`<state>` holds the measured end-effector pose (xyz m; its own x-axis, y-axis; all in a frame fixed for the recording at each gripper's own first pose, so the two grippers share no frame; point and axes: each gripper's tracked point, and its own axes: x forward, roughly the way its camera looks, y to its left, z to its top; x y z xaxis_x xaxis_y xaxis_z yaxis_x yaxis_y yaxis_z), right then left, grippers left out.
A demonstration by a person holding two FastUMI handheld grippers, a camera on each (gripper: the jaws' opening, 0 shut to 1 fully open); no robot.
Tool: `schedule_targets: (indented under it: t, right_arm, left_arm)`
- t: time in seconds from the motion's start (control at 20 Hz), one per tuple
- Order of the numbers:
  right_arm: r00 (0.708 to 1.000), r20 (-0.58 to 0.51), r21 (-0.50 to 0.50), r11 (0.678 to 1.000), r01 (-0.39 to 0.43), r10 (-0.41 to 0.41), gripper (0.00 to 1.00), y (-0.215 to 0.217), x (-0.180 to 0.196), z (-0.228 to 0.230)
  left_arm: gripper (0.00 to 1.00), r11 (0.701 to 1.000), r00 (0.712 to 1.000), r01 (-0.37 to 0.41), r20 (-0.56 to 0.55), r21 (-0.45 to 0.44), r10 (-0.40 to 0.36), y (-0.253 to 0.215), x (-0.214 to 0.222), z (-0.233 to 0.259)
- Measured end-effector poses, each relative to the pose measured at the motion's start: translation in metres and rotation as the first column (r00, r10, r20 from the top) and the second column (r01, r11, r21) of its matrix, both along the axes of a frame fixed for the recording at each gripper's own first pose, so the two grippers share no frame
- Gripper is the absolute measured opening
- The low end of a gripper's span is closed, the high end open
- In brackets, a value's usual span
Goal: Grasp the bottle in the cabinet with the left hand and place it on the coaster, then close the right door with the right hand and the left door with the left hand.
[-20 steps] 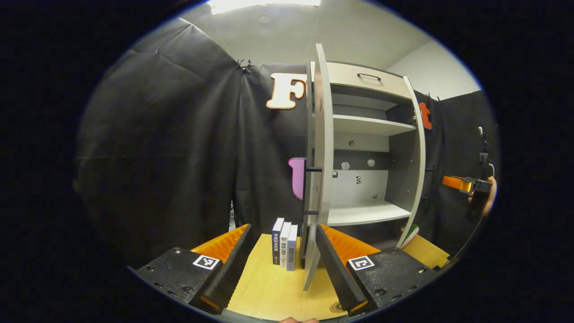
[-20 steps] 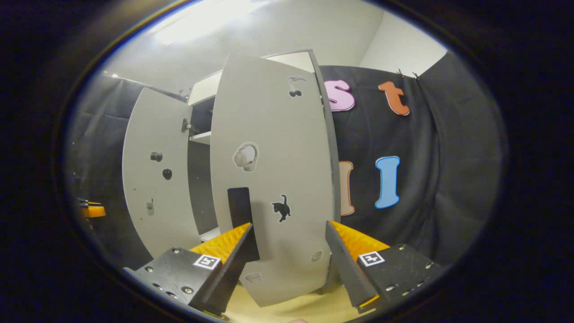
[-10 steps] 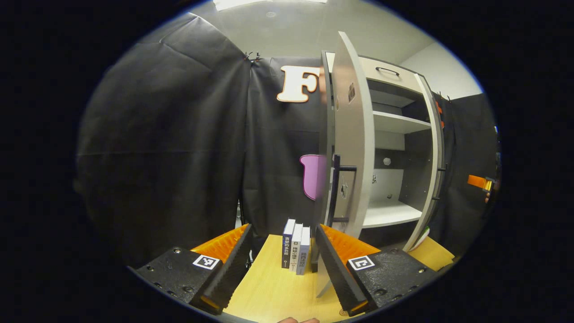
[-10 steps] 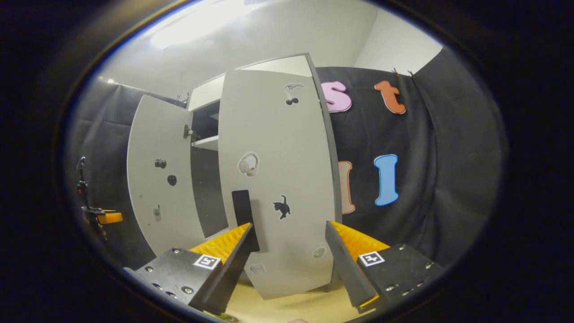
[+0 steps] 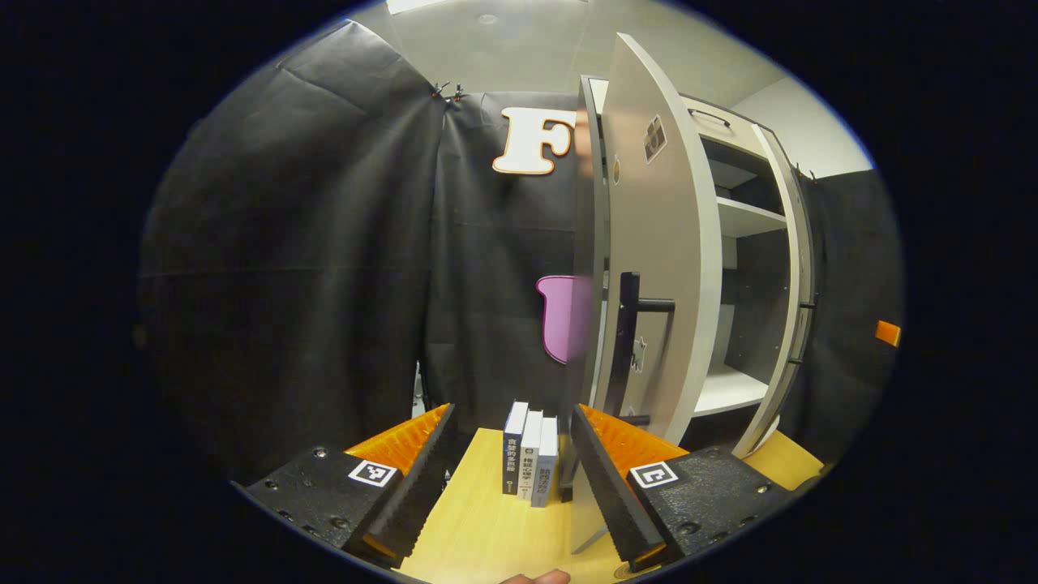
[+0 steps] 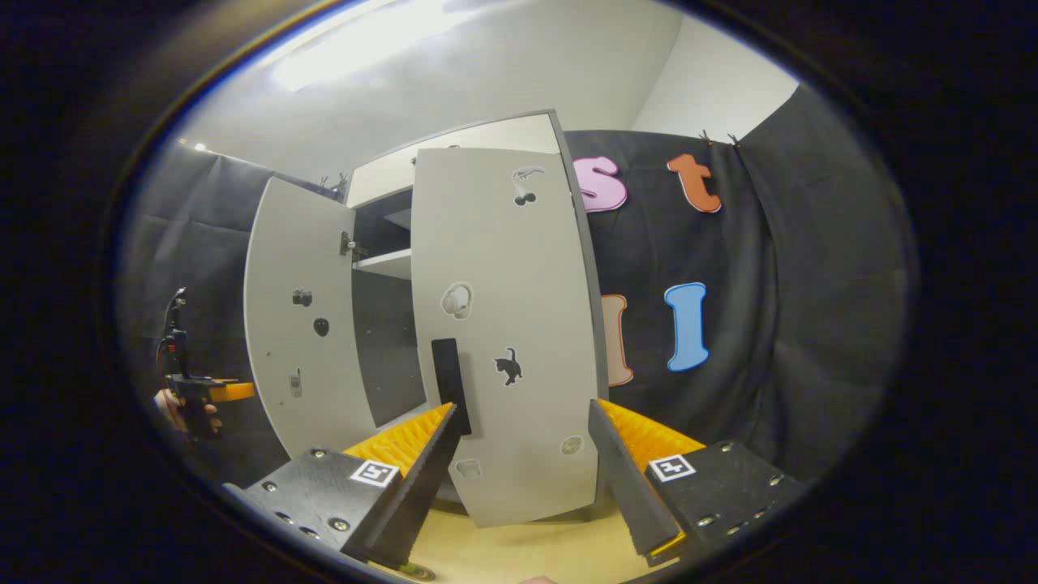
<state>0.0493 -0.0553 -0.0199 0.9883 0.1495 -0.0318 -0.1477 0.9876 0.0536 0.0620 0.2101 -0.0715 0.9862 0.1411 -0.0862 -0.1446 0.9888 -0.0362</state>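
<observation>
Swung further toward closing, the left door (image 5: 661, 268) and right door (image 6: 507, 324); both hand-held grippers gape, gripping nothing.

The left gripper (image 5: 509, 470) was held level, with its two fingers spread wide apart and nothing between them. The right gripper (image 6: 523, 470) was also wide open and empty, tilted slightly upward. In the right gripper view, a hand (image 6: 174, 405) held the left gripper farther off at the left side.
</observation>
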Motion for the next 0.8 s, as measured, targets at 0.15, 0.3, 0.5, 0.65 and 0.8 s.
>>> schedule_targets:
  t: [0.15,0.3,0.5,0.65,0.8]
  right_arm:
    - [1.0,0.018,0.0,1.0,0.021,-0.021,0.96,-0.018,-0.014,0.011]
    - [0.999,-0.042,0.054,0.999,0.006,-0.003,0.96,-0.019,-0.026,0.012]
    - [0.999,-0.042,0.087,0.996,-0.006,0.01,0.96,-0.033,-0.036,0.035]
    - [0.998,-0.069,0.103,0.995,-0.007,0.014,0.96,-0.039,-0.042,0.037]
    - [0.994,-0.103,0.051,0.998,0.027,-0.021,0.96,-0.046,-0.045,0.029]
  left_arm:
    - [0.89,0.999,1.0,-0.024,-0.01,0.034,0.025,-0.001,0.016,-0.001]
    - [0.85,0.999,1.0,-0.016,0.0,0.036,0.016,-0.004,0.022,0.002]
    - [0.86,0.999,0.999,-0.024,-0.032,0.027,0.025,-0.002,0.02,-0.001]
    - [0.86,1.0,0.999,-0.018,-0.041,0.017,0.019,-0.005,0.021,-0.002]
    - [0.84,1.0,0.998,-0.002,-0.059,0.014,0.003,-0.005,0.021,-0.002]
